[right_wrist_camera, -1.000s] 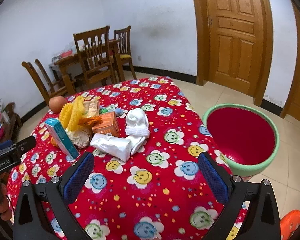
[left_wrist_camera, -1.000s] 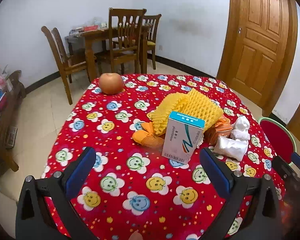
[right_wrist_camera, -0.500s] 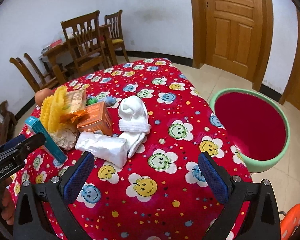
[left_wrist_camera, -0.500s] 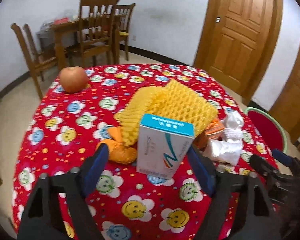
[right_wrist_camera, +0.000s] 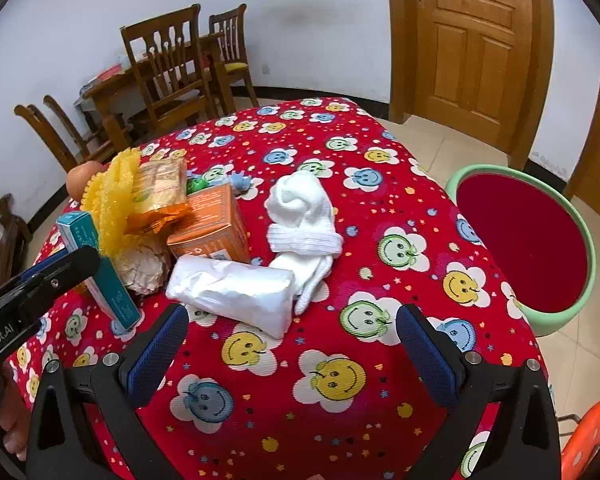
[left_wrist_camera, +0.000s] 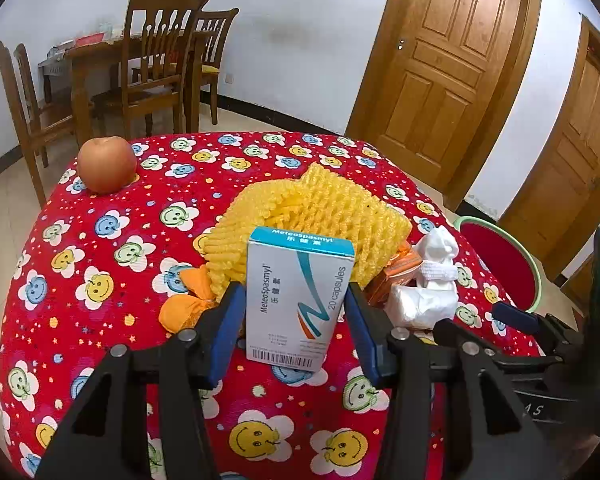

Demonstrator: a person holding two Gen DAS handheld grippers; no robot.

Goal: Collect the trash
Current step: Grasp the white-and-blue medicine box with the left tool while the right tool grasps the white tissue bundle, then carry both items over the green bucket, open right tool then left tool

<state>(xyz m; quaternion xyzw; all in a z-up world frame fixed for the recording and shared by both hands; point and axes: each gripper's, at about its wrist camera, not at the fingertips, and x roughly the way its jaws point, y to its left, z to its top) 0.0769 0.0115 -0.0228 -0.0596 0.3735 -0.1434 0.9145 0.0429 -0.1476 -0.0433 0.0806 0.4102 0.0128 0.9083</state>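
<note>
Two grippers are at work over the round table under its red smiley-flower cloth [left_wrist_camera: 112, 208]. The left gripper [left_wrist_camera: 296, 312] has its blue pads on either side of the upright white-and-teal cardboard medicine box [left_wrist_camera: 298, 300], and the jaws are closing; from where I stand a sliver of gap seems to remain on each side, so I would not call it gripped yet. The box stands on end at the near edge of the heap, which makes it the easy first pick, with flat faces for the pads to meet.

Behind it lie the yellow foam fruit netting [left_wrist_camera: 320, 208], an orange cardboard carton [right_wrist_camera: 210, 226], a crumpled white plastic bag [right_wrist_camera: 234, 292] and a rolled white sock [right_wrist_camera: 302, 220], all bunched together. A reddish apple [left_wrist_camera: 107, 164] sits well apart near the far edge, probably not rubbish.

The right gripper [right_wrist_camera: 292, 340] hangs wide and empty, just short of the plastic bag. A green-rimmed red bin [right_wrist_camera: 556, 316] waits beside the table on that side, presumably where everything goes.
</note>
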